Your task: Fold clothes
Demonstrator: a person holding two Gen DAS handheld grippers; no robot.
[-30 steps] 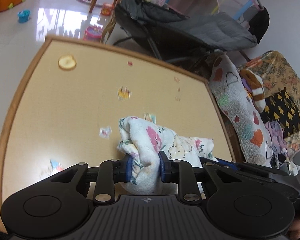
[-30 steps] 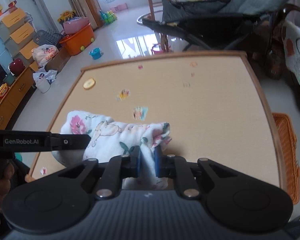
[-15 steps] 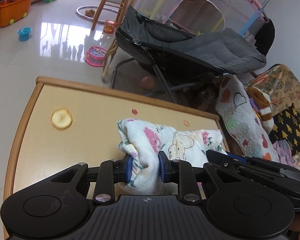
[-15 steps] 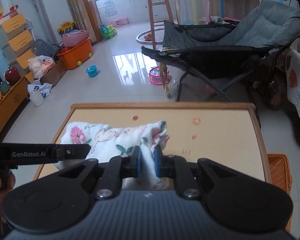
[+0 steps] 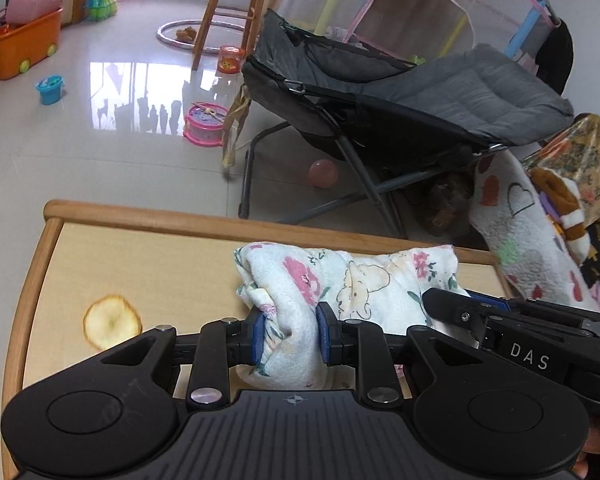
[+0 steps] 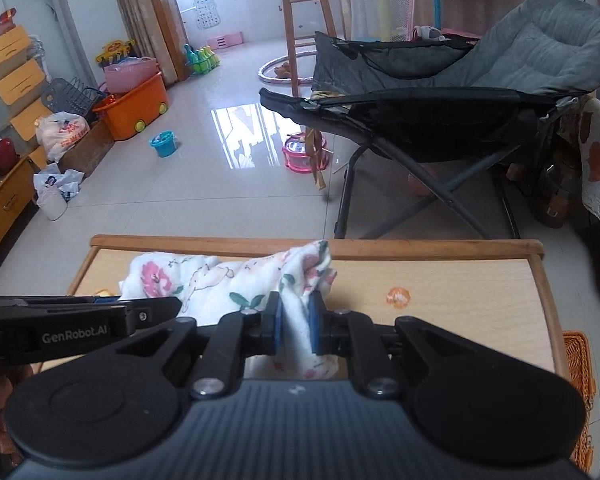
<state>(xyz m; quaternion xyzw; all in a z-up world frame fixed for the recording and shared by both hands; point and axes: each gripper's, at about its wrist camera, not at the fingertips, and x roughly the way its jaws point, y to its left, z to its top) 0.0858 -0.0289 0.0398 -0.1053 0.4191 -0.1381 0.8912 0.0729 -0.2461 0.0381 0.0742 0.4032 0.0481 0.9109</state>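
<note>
A white floral cloth [image 5: 364, 280] with a cartoon bear print is stretched between both grippers above the wooden table [image 5: 140, 264], near its far edge. My left gripper [image 5: 290, 332] is shut on a bunched end of the cloth, blue pads pressing it from both sides. The right gripper's body [image 5: 520, 328] shows at the right of the left wrist view. In the right wrist view my right gripper [image 6: 294, 324] is shut on the other end of the cloth [image 6: 236, 280], and the left gripper's arm [image 6: 72, 324] crosses at the left. The cloth's lower part hangs hidden behind the gripper bodies.
The table [image 6: 460, 280] has a raised wooden rim and small stickers [image 6: 398, 296]. Beyond its far edge stands a grey folding recliner [image 5: 420, 96]. A quilt and cushions [image 5: 532, 220] lie to the right, an orange basket [image 6: 576, 360] beside the table. Toys and an orange bin [image 6: 136, 108] sit on the tiled floor.
Both grippers have carried the cloth forward from the table's middle toward its far edge. The grip on each end is unchanged. More of the floor and recliner shows now.
</note>
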